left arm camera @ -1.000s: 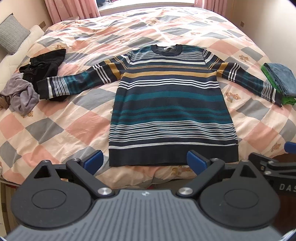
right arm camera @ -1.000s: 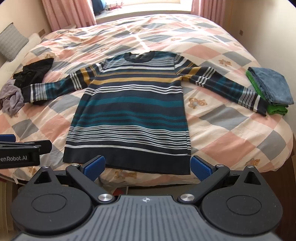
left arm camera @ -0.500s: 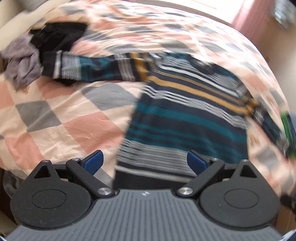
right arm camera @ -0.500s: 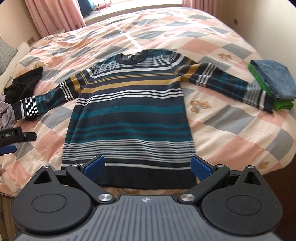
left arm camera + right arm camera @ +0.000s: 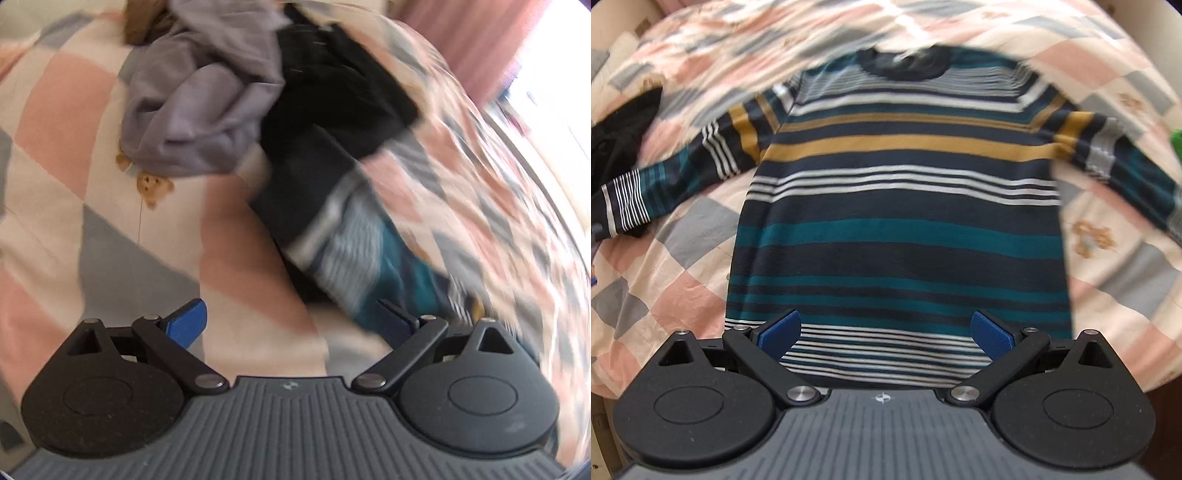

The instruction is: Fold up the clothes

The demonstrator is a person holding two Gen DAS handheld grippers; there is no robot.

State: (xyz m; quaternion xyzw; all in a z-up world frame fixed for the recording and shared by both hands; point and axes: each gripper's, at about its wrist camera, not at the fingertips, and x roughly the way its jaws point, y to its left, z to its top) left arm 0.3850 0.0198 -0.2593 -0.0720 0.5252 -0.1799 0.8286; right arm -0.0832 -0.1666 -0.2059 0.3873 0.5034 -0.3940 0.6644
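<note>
Left wrist view: my left gripper (image 5: 291, 325) hangs spread wide, holding nothing, over the checked quilt (image 5: 110, 236). The striped sweater's sleeve (image 5: 354, 251) (blurred) lies just ahead of the right-hand finger, its cuff against the black garment (image 5: 340, 99); a grey garment (image 5: 199, 103) sits beside that.

Right wrist view: my right gripper (image 5: 886, 332), likewise released, hovers above the hem of the striped sweater (image 5: 897, 206), which lies flat, sleeves outstretched.

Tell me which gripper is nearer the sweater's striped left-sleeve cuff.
Left. The left gripper, open, hovers just short of the sleeve cuff; the right gripper, open, sits over the sweater hem, well away from that cuff.
</note>
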